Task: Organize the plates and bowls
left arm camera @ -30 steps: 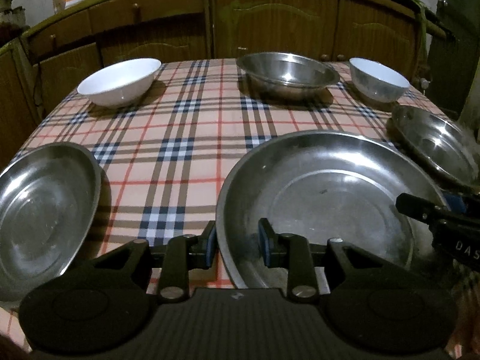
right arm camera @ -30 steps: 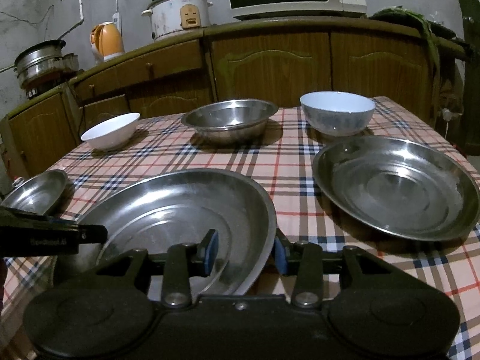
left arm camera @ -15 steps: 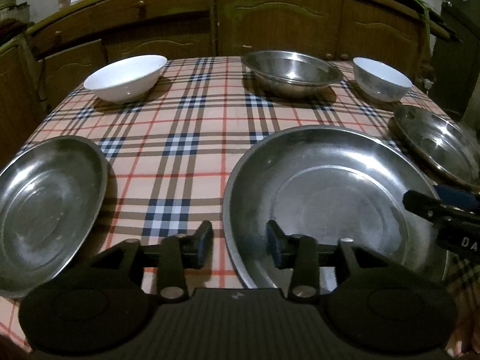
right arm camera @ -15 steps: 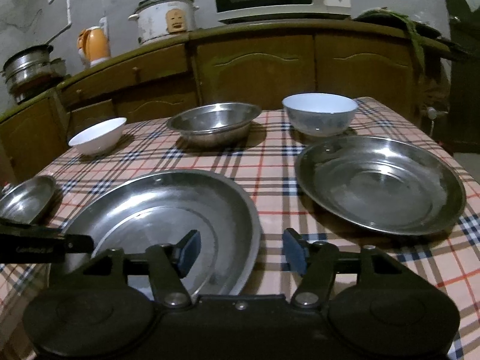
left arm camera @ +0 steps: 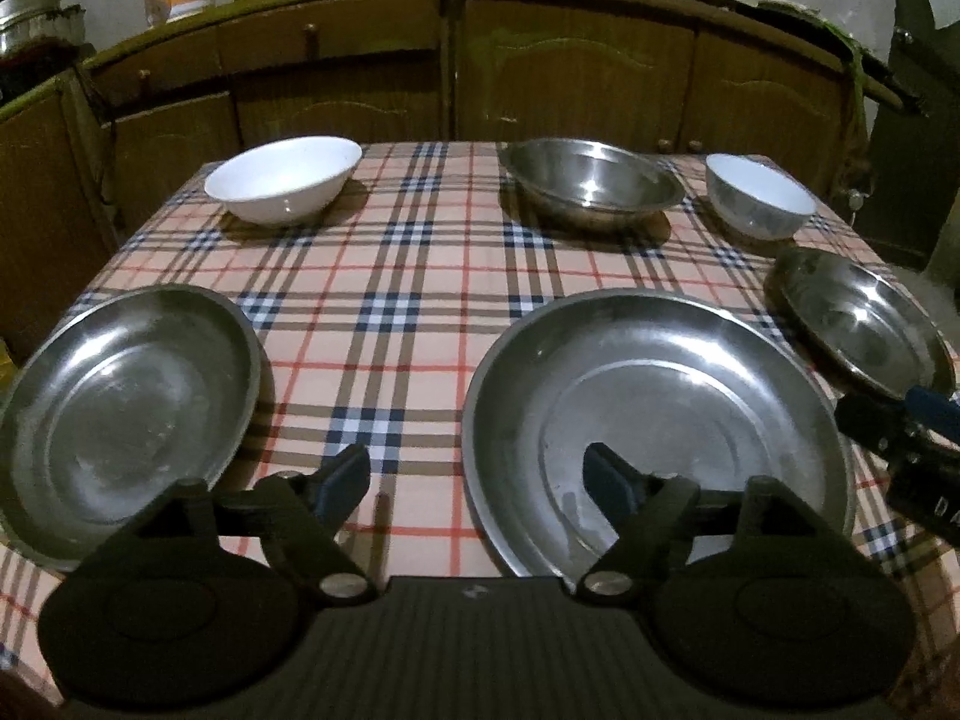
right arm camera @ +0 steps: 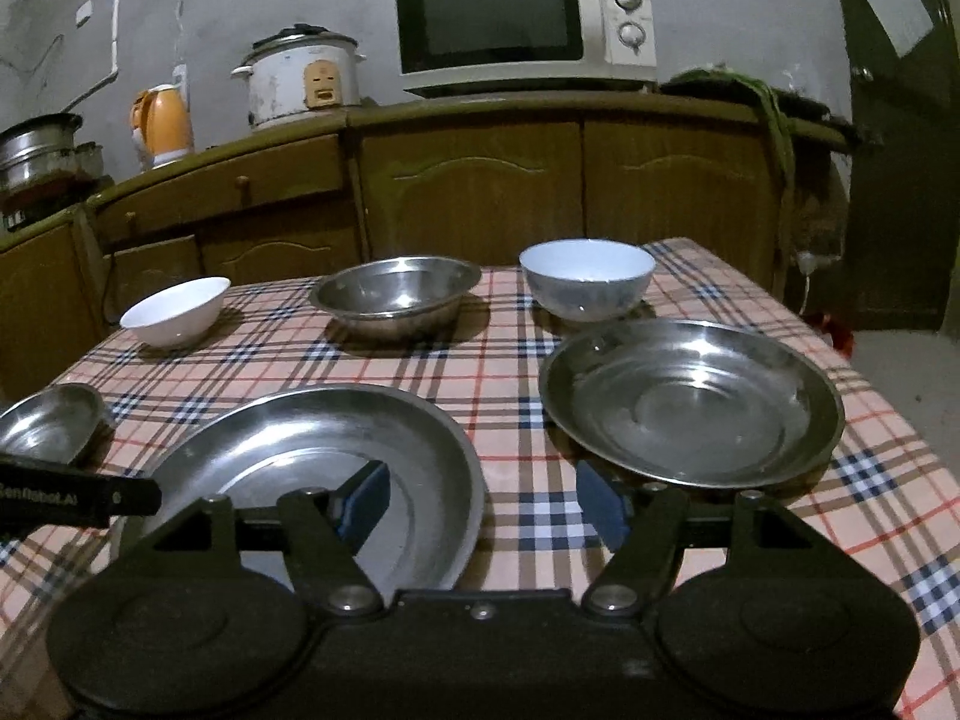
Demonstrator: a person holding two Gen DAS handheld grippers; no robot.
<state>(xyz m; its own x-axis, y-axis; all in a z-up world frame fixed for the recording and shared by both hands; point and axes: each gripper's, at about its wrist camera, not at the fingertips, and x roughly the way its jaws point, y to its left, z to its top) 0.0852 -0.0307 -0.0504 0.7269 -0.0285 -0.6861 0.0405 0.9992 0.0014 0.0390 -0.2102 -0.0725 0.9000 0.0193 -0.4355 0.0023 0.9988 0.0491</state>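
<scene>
A large steel plate (left arm camera: 660, 420) (right arm camera: 312, 456) lies flat on the checked tablecloth near the front edge. My left gripper (left arm camera: 474, 477) straddles its left rim with the jaws opening, and the pads are clear of the metal. My right gripper (right arm camera: 483, 501) straddles its right rim, jaws also opening, touching nothing. A smaller steel plate (left arm camera: 120, 408) (right arm camera: 48, 426) sits to the left and another steel plate (left arm camera: 858, 324) (right arm camera: 690, 408) to the right. Along the far side stand a white bowl (left arm camera: 282, 186) (right arm camera: 174, 312), a steel bowl (left arm camera: 591, 186) (right arm camera: 393, 294) and a second white bowl (left arm camera: 759, 204) (right arm camera: 585, 282).
Wooden cabinets (right arm camera: 468, 198) run close behind the table, carrying a microwave (right arm camera: 522, 24), a rice cooker (right arm camera: 300, 81) and an orange kettle (right arm camera: 162, 123). Bare tablecloth (left arm camera: 396, 276) shows in the middle of the table. The table drops off at the right edge (right arm camera: 888, 396).
Both grippers were closed on the large plate's rim and have let go, their jaws spreading wide. Both have drawn back and up a little. The plate now lies flat.
</scene>
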